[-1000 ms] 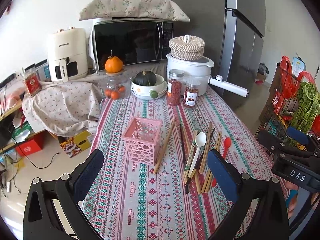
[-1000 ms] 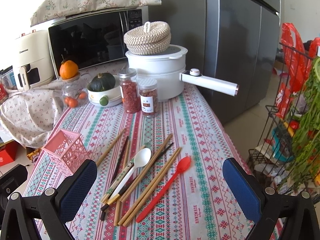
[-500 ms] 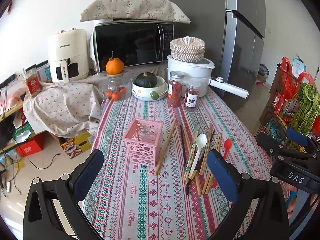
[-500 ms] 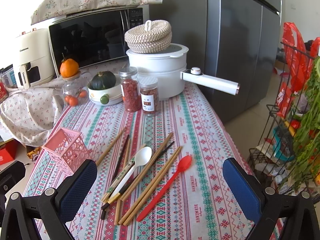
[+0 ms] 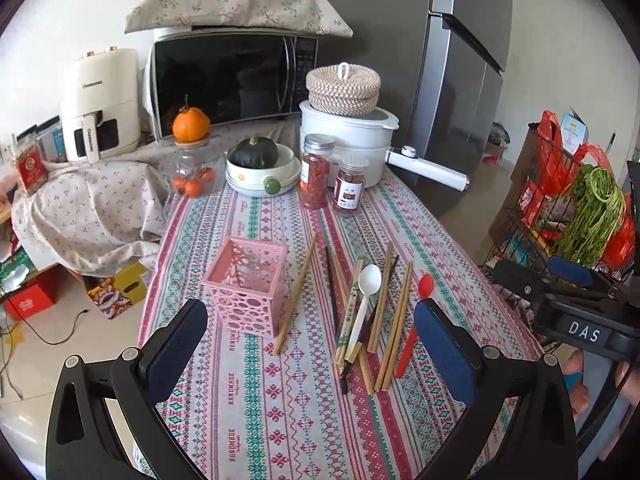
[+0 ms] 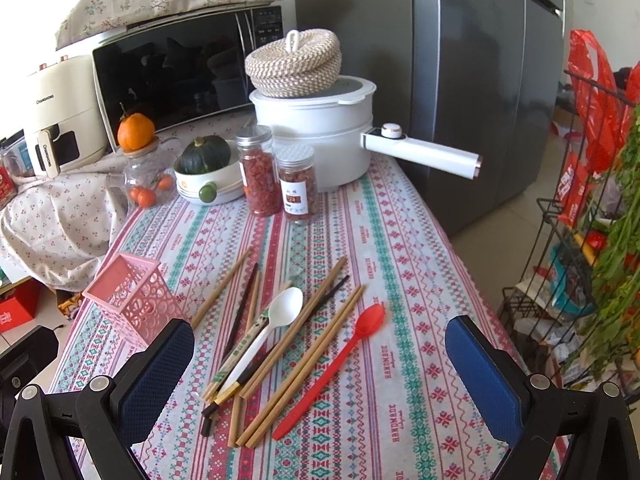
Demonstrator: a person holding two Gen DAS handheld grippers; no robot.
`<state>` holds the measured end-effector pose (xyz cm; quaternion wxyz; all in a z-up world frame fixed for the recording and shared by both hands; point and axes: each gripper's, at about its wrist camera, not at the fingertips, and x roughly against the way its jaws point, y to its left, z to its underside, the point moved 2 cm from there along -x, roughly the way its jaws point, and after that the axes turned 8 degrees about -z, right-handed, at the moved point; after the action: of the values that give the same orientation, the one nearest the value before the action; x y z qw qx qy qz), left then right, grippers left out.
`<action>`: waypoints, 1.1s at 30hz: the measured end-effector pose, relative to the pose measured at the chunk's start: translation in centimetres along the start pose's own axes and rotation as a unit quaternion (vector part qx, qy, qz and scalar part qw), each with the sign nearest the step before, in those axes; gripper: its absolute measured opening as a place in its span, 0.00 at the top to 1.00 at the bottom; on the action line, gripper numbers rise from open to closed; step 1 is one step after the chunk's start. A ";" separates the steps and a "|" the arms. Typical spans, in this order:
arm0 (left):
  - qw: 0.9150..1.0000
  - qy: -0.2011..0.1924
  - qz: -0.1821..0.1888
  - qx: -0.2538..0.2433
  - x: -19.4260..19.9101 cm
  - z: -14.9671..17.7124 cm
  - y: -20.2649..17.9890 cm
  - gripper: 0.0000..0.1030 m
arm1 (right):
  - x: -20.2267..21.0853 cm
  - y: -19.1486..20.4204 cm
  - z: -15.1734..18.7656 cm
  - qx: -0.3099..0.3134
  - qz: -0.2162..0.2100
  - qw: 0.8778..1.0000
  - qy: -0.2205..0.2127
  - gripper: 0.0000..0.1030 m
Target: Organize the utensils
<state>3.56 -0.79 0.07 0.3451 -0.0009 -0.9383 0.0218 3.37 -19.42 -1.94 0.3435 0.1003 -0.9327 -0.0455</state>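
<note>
A pink perforated holder point(image 5: 246, 286) point(image 6: 132, 300) stands empty on the patterned tablecloth point(image 5: 280, 420). To its right lie several wooden chopsticks point(image 5: 394, 312) point(image 6: 304, 364), a dark chopstick point(image 5: 331, 288), a white spoon point(image 5: 366, 292) point(image 6: 276, 320) and a red spoon point(image 5: 416, 316) point(image 6: 340, 356). My left gripper point(image 5: 310, 344) is open and empty, hovering above the table's near end. My right gripper point(image 6: 320, 364) is open and empty above the utensils; it also shows at the right of the left wrist view point(image 5: 568, 300).
At the table's far end stand a white pot point(image 5: 352, 140) with a long handle and a woven lid, two spice jars point(image 5: 316, 170), a bowl with a squash point(image 5: 260, 164), a jar with oranges point(image 5: 194, 168), a microwave point(image 5: 236, 76) and a fridge point(image 5: 452, 72). A wire rack of groceries point(image 6: 592, 240) stands right.
Both grippers have drifted slightly; the view of the table has shifted a little. Nothing on the table has moved.
</note>
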 end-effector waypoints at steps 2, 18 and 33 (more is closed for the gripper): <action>0.999 0.026 0.029 -0.006 -1.0 -0.7 -0.7 0.00 | -0.5 -1.0 -0.6 -0.014 0.002 1.000 0.016 0.00; 0.962 0.244 0.111 -0.058 -15.6 -3.2 -9.8 0.49 | -10.4 -11.0 0.4 -0.134 -0.028 0.973 0.186 0.36; 0.953 0.279 0.064 -0.100 -30.4 -3.6 -15.5 0.84 | -15.4 -15.3 0.4 -0.178 -0.044 0.958 0.221 0.48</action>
<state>29.31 -16.69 -16.22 0.5890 -0.1015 -0.8001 -0.0508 16.90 -30.94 -14.35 0.5509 0.0863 -0.8049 -0.2031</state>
